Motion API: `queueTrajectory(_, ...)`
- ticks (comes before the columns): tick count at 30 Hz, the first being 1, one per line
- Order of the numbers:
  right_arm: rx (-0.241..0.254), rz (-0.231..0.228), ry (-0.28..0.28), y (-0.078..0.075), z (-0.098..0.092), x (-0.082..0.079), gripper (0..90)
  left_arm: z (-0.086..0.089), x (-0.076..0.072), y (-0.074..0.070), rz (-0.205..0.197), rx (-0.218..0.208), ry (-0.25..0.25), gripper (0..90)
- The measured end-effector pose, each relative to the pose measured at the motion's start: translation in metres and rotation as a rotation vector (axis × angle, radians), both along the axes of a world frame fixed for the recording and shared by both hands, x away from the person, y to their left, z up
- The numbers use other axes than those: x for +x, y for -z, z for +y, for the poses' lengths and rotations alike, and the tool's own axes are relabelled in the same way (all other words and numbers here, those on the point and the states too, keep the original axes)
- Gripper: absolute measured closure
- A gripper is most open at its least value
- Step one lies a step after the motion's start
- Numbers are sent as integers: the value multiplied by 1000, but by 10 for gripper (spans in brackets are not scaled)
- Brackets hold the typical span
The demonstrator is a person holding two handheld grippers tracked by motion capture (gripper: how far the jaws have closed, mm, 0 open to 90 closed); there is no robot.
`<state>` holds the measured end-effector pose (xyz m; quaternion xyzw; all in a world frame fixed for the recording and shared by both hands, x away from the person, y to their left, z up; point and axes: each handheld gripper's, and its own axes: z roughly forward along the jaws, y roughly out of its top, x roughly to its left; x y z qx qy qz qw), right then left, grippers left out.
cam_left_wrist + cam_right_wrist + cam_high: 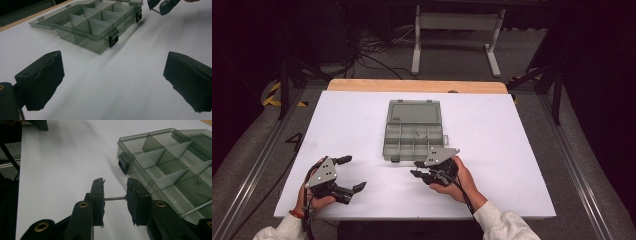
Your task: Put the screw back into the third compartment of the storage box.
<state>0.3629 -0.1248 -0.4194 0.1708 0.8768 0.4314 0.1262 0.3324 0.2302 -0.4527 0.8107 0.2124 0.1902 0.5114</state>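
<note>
The right gripper (pixel 115 195) was closest, its jaws clamped on a small screw (pixel 115 198) stretched end to end between the pads. Just past the jaw tips sat the clear grey box (pixel 160 170), lid open, on the white table (pixel 62 170). The left gripper (pixel 112 82) had its jaws wide apart, holding nothing, with the box farther off ahead.
</note>
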Motion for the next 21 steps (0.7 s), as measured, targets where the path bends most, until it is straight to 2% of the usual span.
queueTrajectory(18, 34, -22, 88, -15, -5, 42, 681, 0, 3, 1, 7, 7, 16, 38)
queueTrajectory(21, 23, -23, 100, -17, -5, 49, 681, 0, 3, 1, 6, 7, 18, 38)
